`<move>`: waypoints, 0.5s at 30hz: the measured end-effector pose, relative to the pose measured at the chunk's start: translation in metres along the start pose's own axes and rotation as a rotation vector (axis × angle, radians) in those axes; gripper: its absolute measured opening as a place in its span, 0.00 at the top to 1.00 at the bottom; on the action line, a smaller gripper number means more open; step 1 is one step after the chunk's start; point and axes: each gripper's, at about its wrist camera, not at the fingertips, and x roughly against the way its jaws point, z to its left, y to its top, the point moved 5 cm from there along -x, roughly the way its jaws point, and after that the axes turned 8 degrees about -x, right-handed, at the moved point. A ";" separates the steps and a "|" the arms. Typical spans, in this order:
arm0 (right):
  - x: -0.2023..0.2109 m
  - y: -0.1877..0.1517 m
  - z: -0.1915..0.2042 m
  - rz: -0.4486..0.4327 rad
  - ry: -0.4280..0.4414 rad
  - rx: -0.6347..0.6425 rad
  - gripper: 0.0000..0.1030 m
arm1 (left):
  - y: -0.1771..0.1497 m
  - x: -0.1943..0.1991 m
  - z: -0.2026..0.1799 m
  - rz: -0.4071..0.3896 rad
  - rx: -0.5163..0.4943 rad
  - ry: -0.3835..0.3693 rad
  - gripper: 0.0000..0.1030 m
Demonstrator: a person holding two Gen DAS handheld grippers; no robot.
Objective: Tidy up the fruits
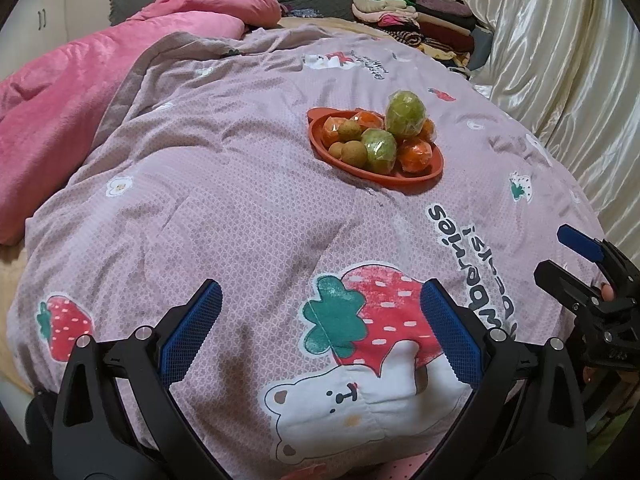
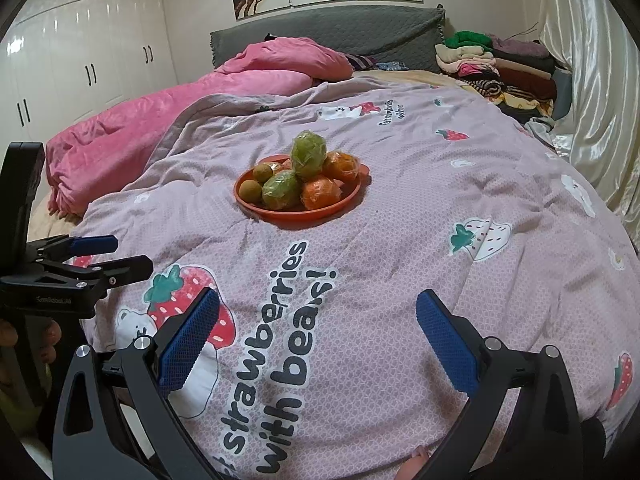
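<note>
Two hand-held grippers with black frames and blue textured pads hang low over the near end of a bed, and both stand wide apart with nothing between their fingers. The left gripper [image 1: 320,332] frames a printed strawberry and white bear on the mauve patterned quilt [image 1: 240,184]; the right gripper [image 2: 318,340] frames the printed words "strawberries with bears!". Each shows at the edge of the other's view, the right one at the far right of the left wrist view with a fingertip of the person's hand behind its black linkage.

The fruit sits well ahead of both grippers, heaped in a shallow orange oval plastic dish [image 2: 276,214] resting on the quilt near the middle of the bed. Two large green fruits in clear wrap are there: one [image 2: 308,155] rides on top of the heap, the other [image 2: 281,189] lies lower at the front. Orange citrus fruits in clear wrap [image 2: 320,193] pack the right side, and small round brownish-green fruits [image 2: 251,191] sit at the left side of the dish.

A crumpled pink blanket [image 2: 132,136] lies along the left of the bed. A grey padded headboard [image 2: 340,32] stands at the far end, and a stack of folded clothes [image 2: 492,64] sits beside a shiny cream curtain [image 2: 592,80] on the right. White wardrobe doors [image 2: 72,60] line the left wall
</note>
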 end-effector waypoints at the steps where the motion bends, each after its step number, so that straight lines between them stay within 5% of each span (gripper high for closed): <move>1: 0.000 0.000 0.001 0.001 0.003 0.001 0.04 | 0.000 0.000 0.000 0.000 0.001 -0.001 0.09; 15: -0.001 -0.002 0.002 0.004 -0.006 0.008 0.04 | 0.003 0.000 -0.001 -0.001 -0.006 0.010 0.09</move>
